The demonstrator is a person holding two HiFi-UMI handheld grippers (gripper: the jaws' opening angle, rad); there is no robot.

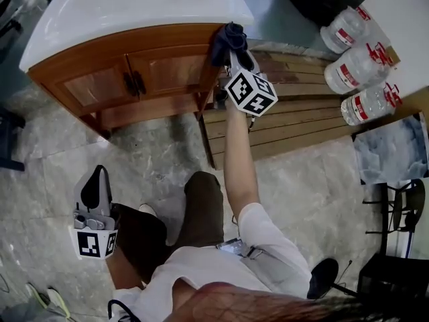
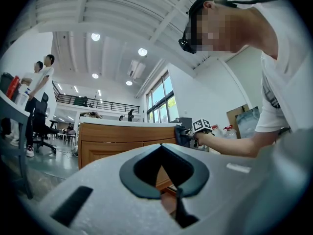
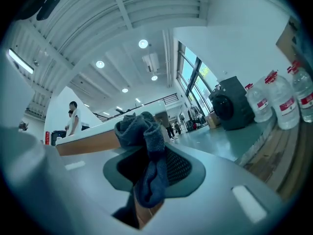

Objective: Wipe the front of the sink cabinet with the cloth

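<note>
Sink cabinet [image 1: 134, 72], wooden with a white top [image 1: 134, 5], is standing directly ahead of the right gripper [image 1: 234, 45], whose jaws are clamping a bunched dark cloth [image 1: 230, 39]; the cloth is pressing against the upper right corner of the cabinet front, just under the lip of the top. A slatted wooden platform [image 1: 295, 113] is lying just to the right of those jaws and below them, with three water bottles [image 1: 362, 66] farther right. The left gripper [image 1: 98, 180] is hanging well apart from the cabinet, low beside the person's knee, its jaws together on nothing. The wipe appears to be at an early or edge stage: no wet or cleaned band is showing, so what is already done cannot be told; both doors, their dark handles [image 1: 134, 82] and the lower rail, all left of the cloth-bearing jaws, are probably waiting. Open room is lying leftward along the front; the overhanging lip above, the corner post and the platform edge are limiting travel.
</note>
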